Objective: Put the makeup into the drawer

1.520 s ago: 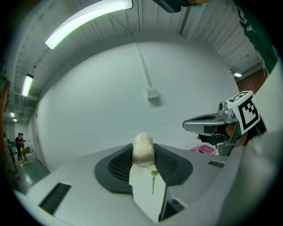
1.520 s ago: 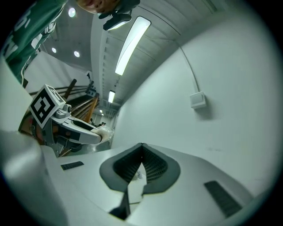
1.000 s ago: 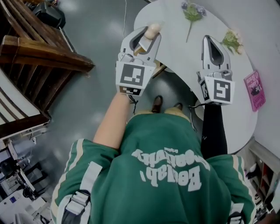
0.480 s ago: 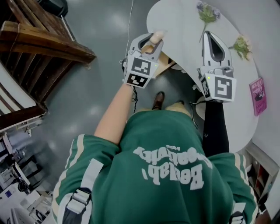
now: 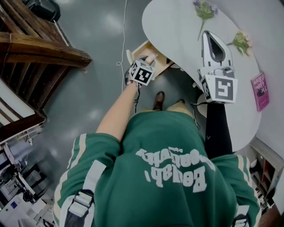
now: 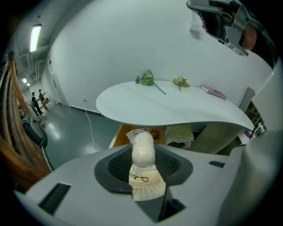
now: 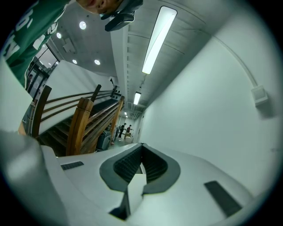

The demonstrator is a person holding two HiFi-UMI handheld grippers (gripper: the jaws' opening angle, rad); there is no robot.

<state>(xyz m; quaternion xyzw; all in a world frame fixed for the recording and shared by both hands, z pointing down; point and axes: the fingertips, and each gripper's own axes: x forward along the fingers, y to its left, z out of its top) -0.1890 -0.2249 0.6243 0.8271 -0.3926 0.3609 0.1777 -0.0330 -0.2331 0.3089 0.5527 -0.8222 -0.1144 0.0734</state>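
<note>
- Left tool [image 5: 149, 59]: its jaws pinch the makeup [image 6: 143, 152], a small white rounded piece in clear wrapping that sticks out past the fingertips, with a white label showing below it between the ribbed pads.
- The left tool points downward, below the tabletop's edge.
- Makeup, position: held in the left tool just at the open drawer [image 5: 141, 48]; whether it touches the drawer cannot be told.
- Drawer: light wood, pulled out from under the near edge of the tabletop [image 5: 177, 26].
- Right tool [image 5: 207, 34]: jaws pressed together with nothing between them, held over the tabletop, well apart from the left tool.
- Tabletop: white and rounded. It carries a purple sprig [image 5: 204, 9] and a pale sprig [image 5: 241, 42] near its far side, and a pink book [image 5: 259, 91] toward its right end.
- Surroundings: a grey floor [image 5: 88, 97] and a wooden staircase [image 5: 40, 48] at the left; the person's green jacket [image 5: 168, 177] fills the lower part of the head view.
</note>
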